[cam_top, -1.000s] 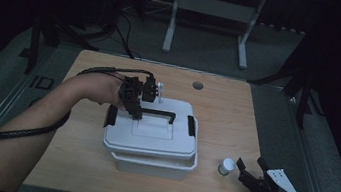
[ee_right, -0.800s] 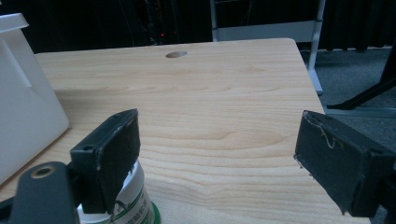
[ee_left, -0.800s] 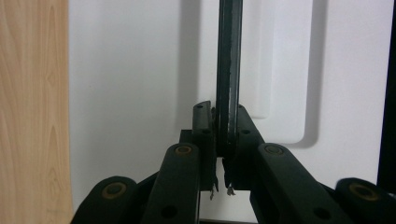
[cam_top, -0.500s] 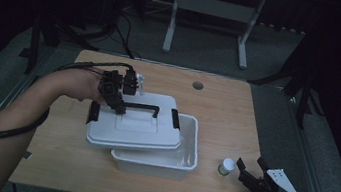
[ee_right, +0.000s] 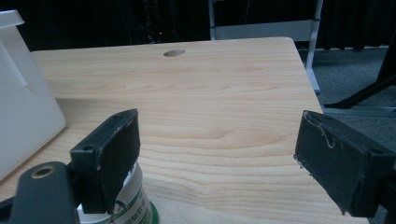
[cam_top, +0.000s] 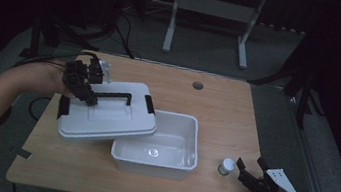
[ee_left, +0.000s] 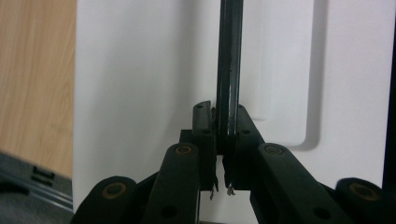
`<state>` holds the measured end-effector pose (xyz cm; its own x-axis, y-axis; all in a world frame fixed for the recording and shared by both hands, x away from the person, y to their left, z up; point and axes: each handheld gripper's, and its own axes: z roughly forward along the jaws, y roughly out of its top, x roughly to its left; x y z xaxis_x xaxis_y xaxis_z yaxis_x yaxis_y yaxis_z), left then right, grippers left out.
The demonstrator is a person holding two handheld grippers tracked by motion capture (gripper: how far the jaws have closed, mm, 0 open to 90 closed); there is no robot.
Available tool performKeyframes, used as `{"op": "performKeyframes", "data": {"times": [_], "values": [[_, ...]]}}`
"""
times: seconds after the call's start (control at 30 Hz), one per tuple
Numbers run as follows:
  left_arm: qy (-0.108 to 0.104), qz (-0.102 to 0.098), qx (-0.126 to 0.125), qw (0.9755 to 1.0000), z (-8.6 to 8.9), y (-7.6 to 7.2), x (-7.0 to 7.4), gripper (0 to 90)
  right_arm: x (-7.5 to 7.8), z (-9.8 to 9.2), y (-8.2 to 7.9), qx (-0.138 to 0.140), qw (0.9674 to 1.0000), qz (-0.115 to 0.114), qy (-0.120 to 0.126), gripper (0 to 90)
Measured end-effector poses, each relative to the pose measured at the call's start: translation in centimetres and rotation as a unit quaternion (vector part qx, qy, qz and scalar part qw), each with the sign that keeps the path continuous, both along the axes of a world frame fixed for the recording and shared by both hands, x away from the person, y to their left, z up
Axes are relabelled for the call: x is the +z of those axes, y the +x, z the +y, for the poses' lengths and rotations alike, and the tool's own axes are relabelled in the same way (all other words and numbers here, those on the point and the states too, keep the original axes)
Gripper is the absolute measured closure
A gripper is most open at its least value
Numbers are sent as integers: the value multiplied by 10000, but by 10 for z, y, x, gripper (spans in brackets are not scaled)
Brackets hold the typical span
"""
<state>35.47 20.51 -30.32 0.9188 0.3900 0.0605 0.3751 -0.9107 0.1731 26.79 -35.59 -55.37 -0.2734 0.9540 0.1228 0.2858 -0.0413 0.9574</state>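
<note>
Left tool: clamped on white plastic lid's black bar handle; keep it level, probably clearing the bin rim.

Right tool: wide open, empty.

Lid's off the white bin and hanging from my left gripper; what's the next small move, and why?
Probably carry the white plastic lid further left and set it on the wooden table. The left gripper clamps its black handle, yet the lid overlaps the open white bin.
</note>
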Motion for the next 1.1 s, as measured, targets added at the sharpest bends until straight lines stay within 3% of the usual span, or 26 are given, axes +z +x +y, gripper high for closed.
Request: {"op": "performKeyframes", "data": {"times": [0.17,0.33,0.77,0.9,1.1], "values": [[-17,-50,346,9994,29,-3,2,832,0,0,0,-7,10000,6,-20,136],[-193,-94,642,9977,55,-6,0,832,0,1,0,-6,10000,16,-38,136],[-248,-43,1149,9931,98,-12,-16,832,0,1,1,-9,10000,18,-67,136],[-247,-10,1285,9914,109,-14,-25,832,0,1,1,-13,10000,32,-62,136],[-319,109,1430,9891,122,-11,-51,832,0,2,1,-17,10000,39,-68,136]]}}
